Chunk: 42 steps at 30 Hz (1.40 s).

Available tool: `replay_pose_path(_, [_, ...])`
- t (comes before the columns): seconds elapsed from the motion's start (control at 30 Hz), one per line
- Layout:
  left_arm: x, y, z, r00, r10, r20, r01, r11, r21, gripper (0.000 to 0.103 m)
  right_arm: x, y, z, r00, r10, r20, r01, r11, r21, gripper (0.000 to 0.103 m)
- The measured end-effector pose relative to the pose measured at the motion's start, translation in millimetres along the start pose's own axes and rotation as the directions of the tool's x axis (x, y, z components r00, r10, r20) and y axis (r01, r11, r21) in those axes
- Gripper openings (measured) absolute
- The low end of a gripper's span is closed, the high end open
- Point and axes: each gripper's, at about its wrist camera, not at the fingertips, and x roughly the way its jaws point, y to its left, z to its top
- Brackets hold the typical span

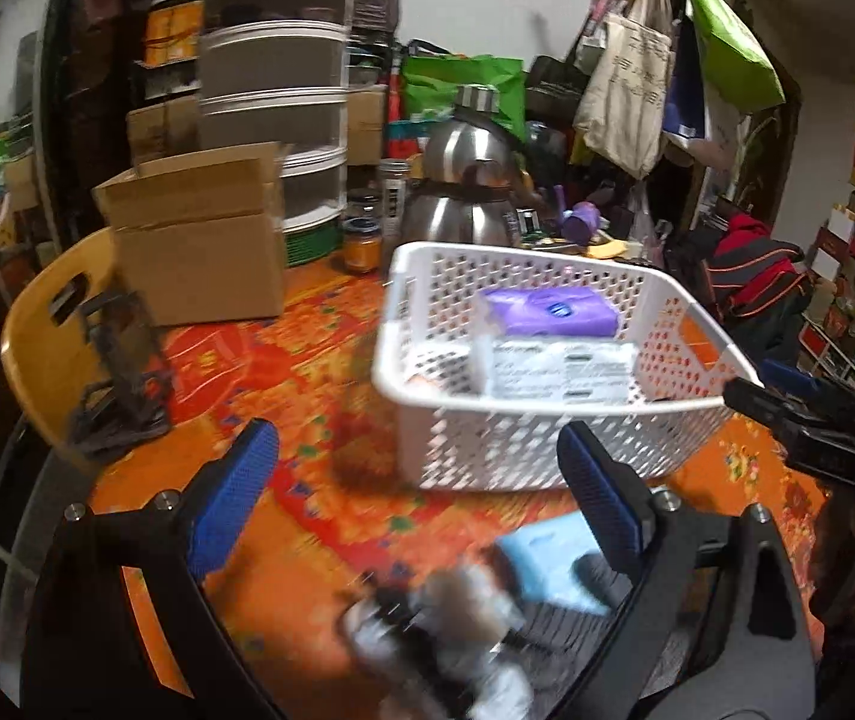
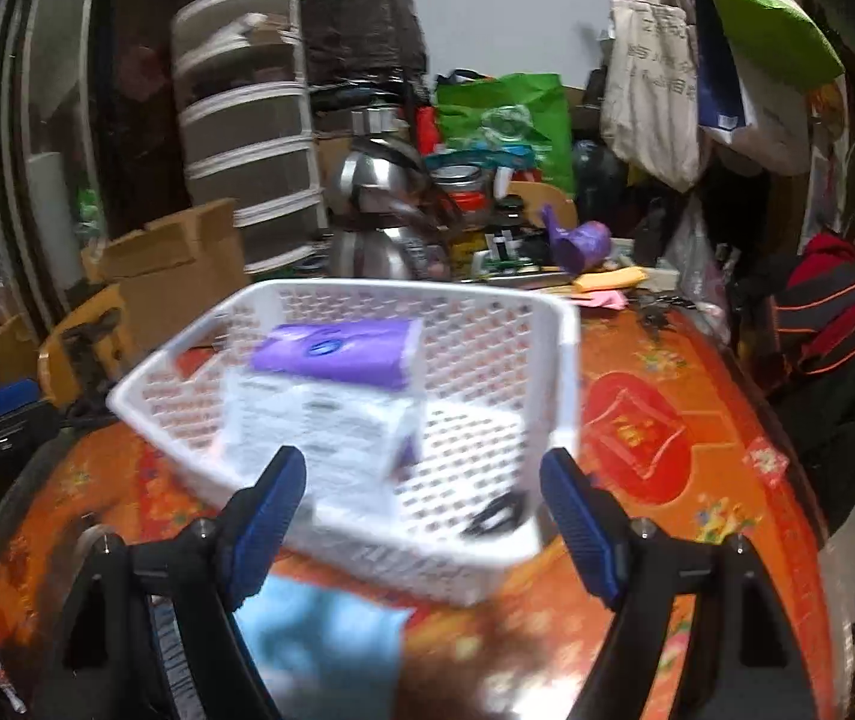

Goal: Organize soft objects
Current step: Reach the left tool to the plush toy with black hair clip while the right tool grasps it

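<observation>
A white perforated basket [image 1: 457, 258] [image 2: 565, 360] stands on the orange patterned table. It holds a purple soft pack [image 1: 550, 311] [image 2: 337, 351] lying on a white printed pack [image 1: 559, 369] [image 2: 313, 426]. A light blue soft pack [image 1: 547, 564] [image 2: 313, 648] lies on the table in front of the basket. A blurred grey-white soft item [image 1: 439, 630] lies near it. My left gripper [image 1: 421, 498] is open and empty above these. My right gripper [image 2: 424, 522] is open and empty at the basket's near wall; it also shows at the right edge of the left wrist view [image 1: 787, 408].
Cardboard boxes [image 1: 199, 246], a steel kettle [image 1: 463, 180], jars and a drawer tower [image 1: 274, 90] crowd the table's back. A yellow chair back [image 1: 37, 348] stands at the left edge. Bags hang at the upper right [image 2: 655, 60].
</observation>
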Motion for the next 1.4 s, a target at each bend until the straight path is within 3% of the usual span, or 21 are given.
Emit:
replay_pose_path(0.23, [-29, 49, -48, 0.998, 0.058, -0.014, -0.059, 0.994, -0.090, 0.093, -17, 58, -33, 0.995, 0.095, -0.013, -0.096, 0.994, -0.056, 0.080])
replay_pose_path(0.6, [-20, 102, -114, 0.996, 0.022, -0.087, -0.041, 0.973, -0.225, 0.093, 0, 142, -66, 0.961, 0.262, -0.092, -0.275, 0.947, -0.169, 0.079])
replay_pose_path(0.9, [-5, 102, -124, 0.994, 0.015, -0.110, -0.041, 0.970, -0.238, 0.093, 21, 164, -76, 0.937, 0.306, -0.167, -0.334, 0.925, -0.178, 0.053])
replay_pose_path(1.07, [2, 102, -128, 0.993, 0.008, -0.122, -0.037, 0.970, -0.241, 0.093, 34, 171, -79, 0.911, 0.348, -0.221, -0.387, 0.907, -0.165, 0.025])
replay_pose_path(1.4, [10, 87, -129, 0.990, -0.011, -0.137, -0.018, 0.977, -0.213, 0.093, 39, 152, -84, 0.911, 0.337, -0.236, -0.371, 0.921, -0.121, 0.017])
